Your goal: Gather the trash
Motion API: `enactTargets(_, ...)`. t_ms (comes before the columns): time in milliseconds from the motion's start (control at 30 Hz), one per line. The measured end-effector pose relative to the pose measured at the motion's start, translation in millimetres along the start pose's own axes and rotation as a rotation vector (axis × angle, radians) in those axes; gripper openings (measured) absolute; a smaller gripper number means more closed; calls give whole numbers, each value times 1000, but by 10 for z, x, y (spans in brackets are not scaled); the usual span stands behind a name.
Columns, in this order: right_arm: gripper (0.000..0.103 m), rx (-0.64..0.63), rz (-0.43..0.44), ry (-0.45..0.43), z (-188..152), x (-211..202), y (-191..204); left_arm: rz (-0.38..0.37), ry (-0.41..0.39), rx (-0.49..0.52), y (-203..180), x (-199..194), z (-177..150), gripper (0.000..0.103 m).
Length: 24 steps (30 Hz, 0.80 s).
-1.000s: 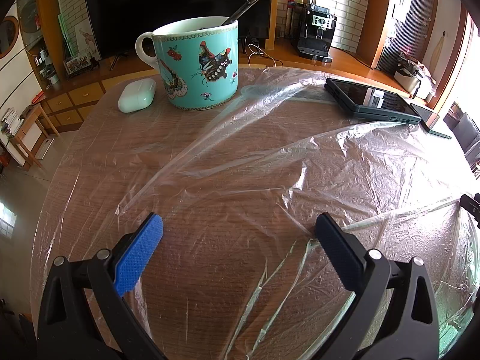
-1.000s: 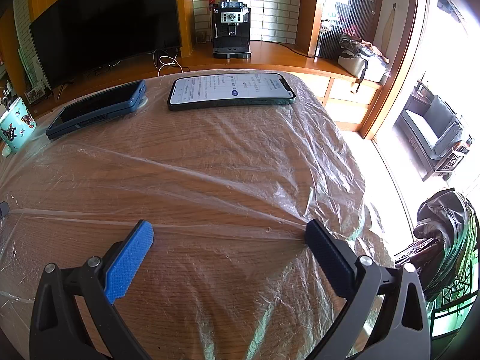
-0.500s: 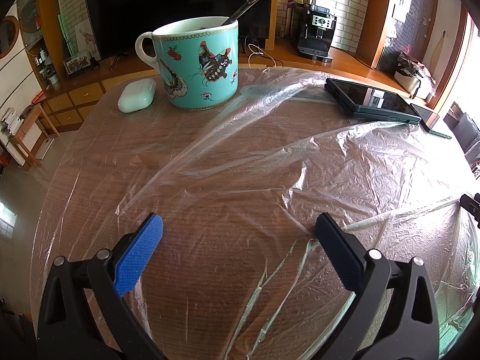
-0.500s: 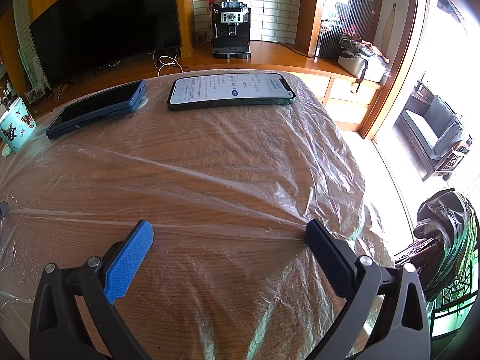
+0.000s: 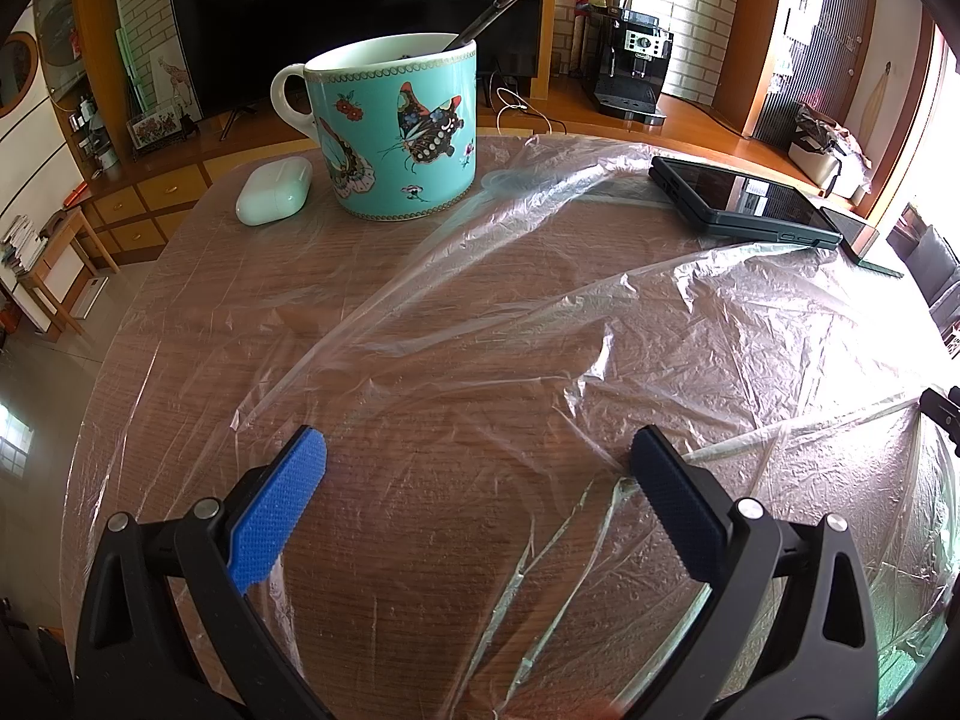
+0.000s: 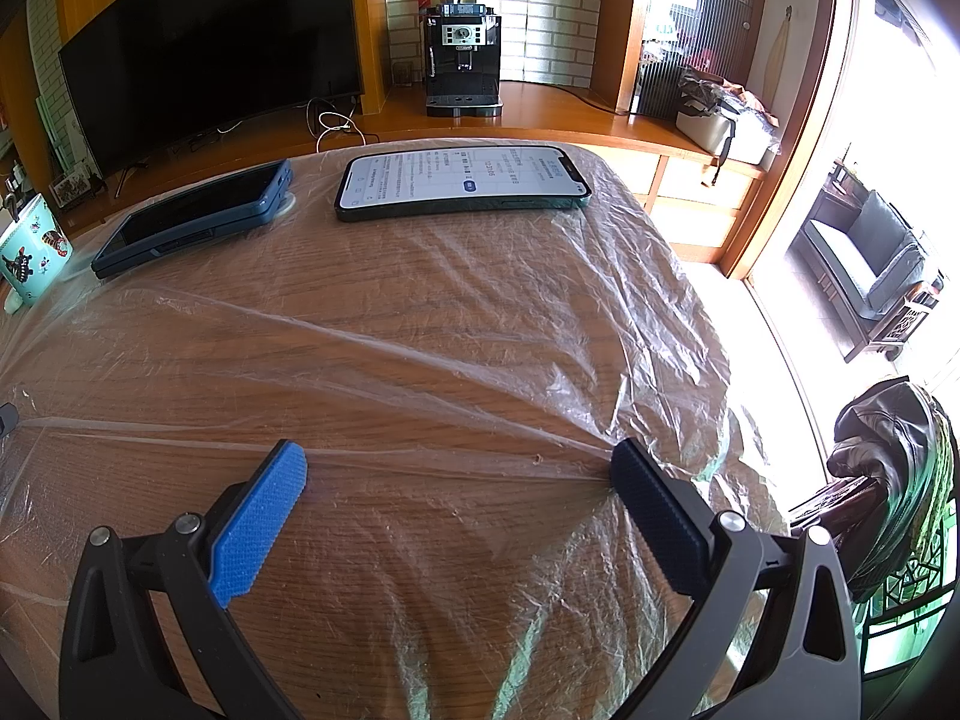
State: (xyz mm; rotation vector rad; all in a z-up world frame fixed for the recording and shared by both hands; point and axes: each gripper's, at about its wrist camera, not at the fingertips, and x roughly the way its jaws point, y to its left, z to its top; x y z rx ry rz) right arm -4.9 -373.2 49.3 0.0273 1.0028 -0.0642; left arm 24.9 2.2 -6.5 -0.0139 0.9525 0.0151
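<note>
A large sheet of clear, wrinkled plastic film [image 5: 690,324] lies spread over the round wooden table [image 5: 198,276]; it also shows in the right wrist view [image 6: 480,312]. My left gripper [image 5: 477,459] is open, low over the film near the table's front, with nothing between its blue pads. My right gripper [image 6: 459,474] is open too, low over the film; its right fingertip [image 6: 627,462] sits at a taut crease of the film. Neither gripper holds anything.
A turquoise butterfly mug [image 5: 396,132] with a spoon and a white earbud case [image 5: 274,190] stand at the far left. A dark phone [image 6: 192,225] and a lit phone [image 6: 462,183] lie on the film's far edge. A chair with clothes [image 6: 888,468] is at the right.
</note>
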Motion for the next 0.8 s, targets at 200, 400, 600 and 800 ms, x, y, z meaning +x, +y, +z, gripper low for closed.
enactTargets(200,99,0,0,0,0,0,0,-2,0,0,4,4,1,102)
enactTargets(400,99,0,0,0,0,0,1,-7,1,3,15,11,6,102)
enactTargets(600,99,0,0,0,1,0,-1,-12,0,13,17,-5,1,102)
enactTargets(800,99,0,0,0,6,5,-3,-12,0,13,20,-2,3,102)
